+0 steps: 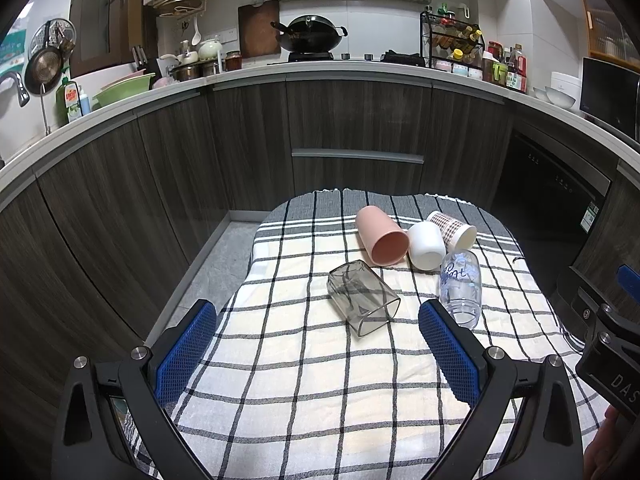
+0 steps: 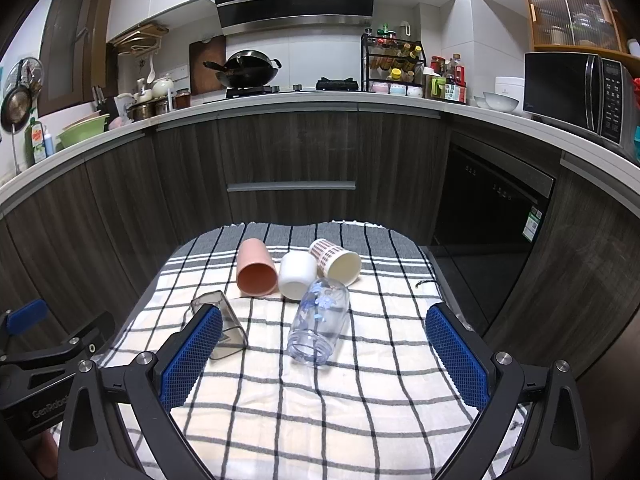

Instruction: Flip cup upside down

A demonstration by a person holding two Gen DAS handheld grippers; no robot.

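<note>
Several cups lie on their sides on a checked cloth [image 1: 304, 380]: a smoky grey square cup [image 1: 362, 298], a pink cup [image 1: 380, 241], a white cup [image 1: 427, 245], a patterned paper cup [image 1: 454, 229] and a clear printed cup [image 1: 460, 286]. In the right wrist view they are the grey cup [image 2: 228, 322], pink cup [image 2: 256, 267], white cup [image 2: 297, 274], paper cup [image 2: 336, 261] and clear cup [image 2: 320, 322]. My left gripper [image 1: 318, 316] is open and empty, short of the grey cup. My right gripper [image 2: 324, 322] is open and empty, short of the clear cup.
The cloth covers a small table [image 2: 430, 258] with floor [image 1: 224, 256] to its left. Dark wood cabinets [image 1: 356, 128] and a cluttered counter [image 1: 248, 74] run behind it. A dishwasher [image 2: 492, 208] stands at the right. The other gripper's body shows at each view's edge [image 1: 608, 340].
</note>
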